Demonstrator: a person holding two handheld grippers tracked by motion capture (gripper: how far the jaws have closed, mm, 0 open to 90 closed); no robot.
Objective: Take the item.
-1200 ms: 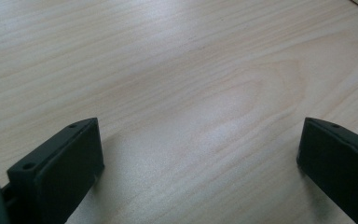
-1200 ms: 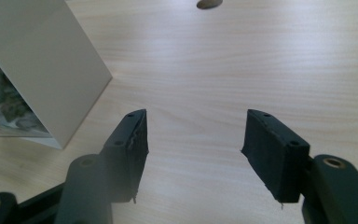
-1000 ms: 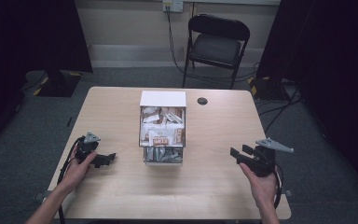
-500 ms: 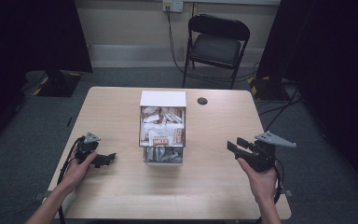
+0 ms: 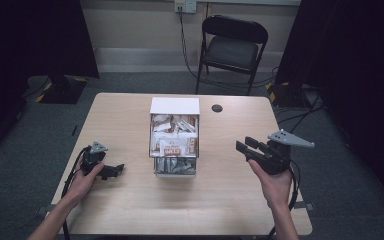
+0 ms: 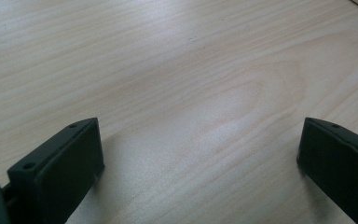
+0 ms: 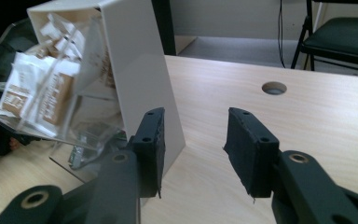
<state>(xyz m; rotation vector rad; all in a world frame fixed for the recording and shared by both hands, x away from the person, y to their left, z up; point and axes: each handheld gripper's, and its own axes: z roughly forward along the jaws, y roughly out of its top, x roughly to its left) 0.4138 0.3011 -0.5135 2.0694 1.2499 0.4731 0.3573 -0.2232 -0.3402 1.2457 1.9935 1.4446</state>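
Both grippers gape empty — left gripper (image 5: 114,170) over pale-grained table (image 6: 191,70); right gripper (image 7: 193,140) facing boxy white dispenser (image 7: 135,60).

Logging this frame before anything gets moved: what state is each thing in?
Left gripper: open, empty, low over the table.
Right gripper: open, empty, raised, aimed at the dispenser.
Dispenser: upright, mid-table, stocked with packets.
Chair: unfolded, vacant, behind the table.
Table hole: uncovered.
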